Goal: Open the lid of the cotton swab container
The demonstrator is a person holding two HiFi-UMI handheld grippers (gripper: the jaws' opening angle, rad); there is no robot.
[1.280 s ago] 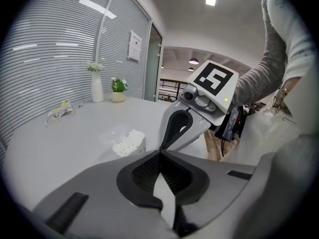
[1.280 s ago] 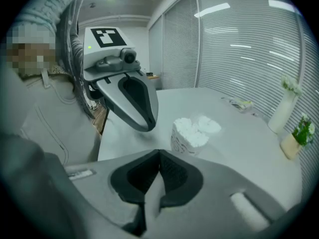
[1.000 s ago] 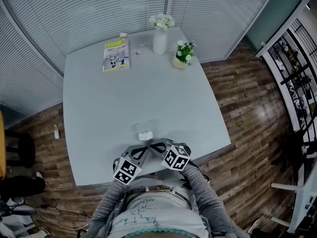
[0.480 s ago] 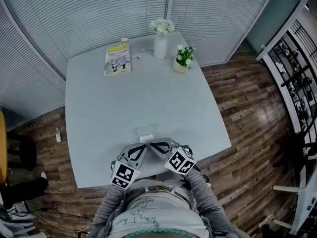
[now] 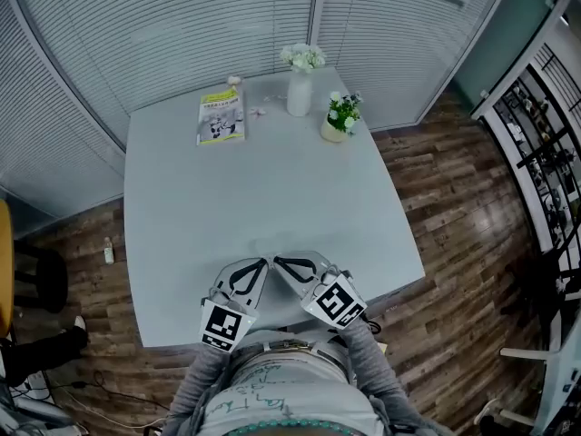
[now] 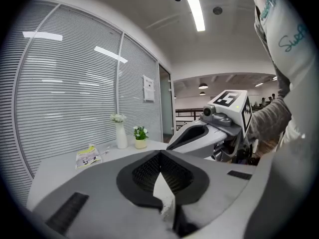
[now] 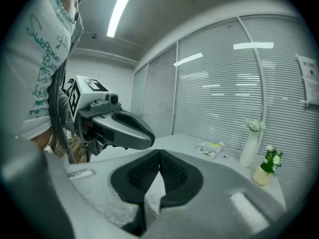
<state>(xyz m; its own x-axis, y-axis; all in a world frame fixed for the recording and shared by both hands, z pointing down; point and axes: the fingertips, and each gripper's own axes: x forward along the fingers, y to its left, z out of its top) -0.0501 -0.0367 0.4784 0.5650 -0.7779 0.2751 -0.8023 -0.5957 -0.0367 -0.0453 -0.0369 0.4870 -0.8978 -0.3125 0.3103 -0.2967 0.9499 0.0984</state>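
- While held over the table's (image 5: 272, 180) near edge, left gripper (image 5: 262, 262) and right gripper (image 5: 278, 262) each have jaws together, empty
- Gripper views show the pads meeting; head view only their tops
- Vase (image 5: 300, 94), booklet (image 5: 221, 116): far edge
- Swab container: visible in no view

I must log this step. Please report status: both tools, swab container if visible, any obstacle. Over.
Left tool, right tool shut, empty. Swab container not in sight. Vase, booklet far off, no obstacle.

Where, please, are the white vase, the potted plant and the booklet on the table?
white vase (image 5: 300, 98): head view, on its body.
potted plant (image 5: 332, 132): head view, on its pot.
booklet (image 5: 221, 116): head view, middle of its cover.
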